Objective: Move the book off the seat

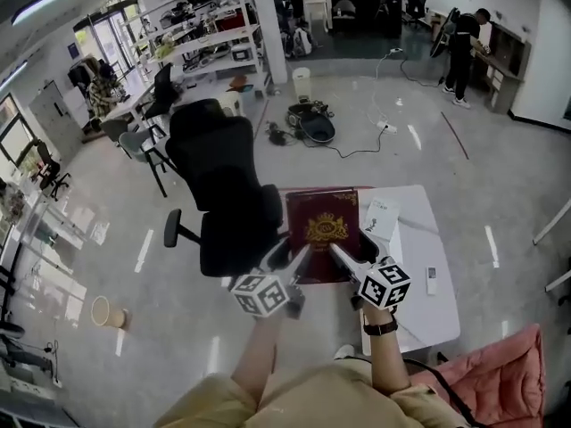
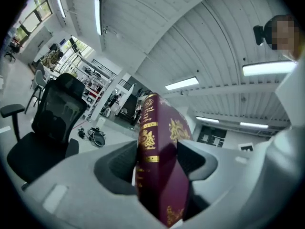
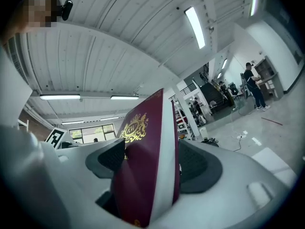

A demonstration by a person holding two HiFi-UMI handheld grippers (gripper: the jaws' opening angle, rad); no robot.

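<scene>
A maroon book [image 1: 323,230] with a gold crest is held level, cover up, between the black office chair [image 1: 223,194] and the white table [image 1: 419,310]. Both grippers grip its near edge. My left gripper [image 1: 299,255] is shut on the book's near left part, and in the left gripper view the spine [image 2: 159,128] stands between that gripper's [image 2: 157,161] pads. My right gripper [image 1: 339,255] is shut on the near right part. In the right gripper view the cover and page edge [image 3: 143,128] fill that gripper's [image 3: 153,161] gap. The chair's seat is partly hidden by its backrest.
A white booklet [image 1: 382,217] and a small remote [image 1: 433,279] lie on the table. A pink cloth [image 1: 500,373] lies at the bottom right. On the floor are a paper cup [image 1: 107,312] at left and cables with gear [image 1: 312,123] beyond the chair. A person [image 1: 464,47] stands far back.
</scene>
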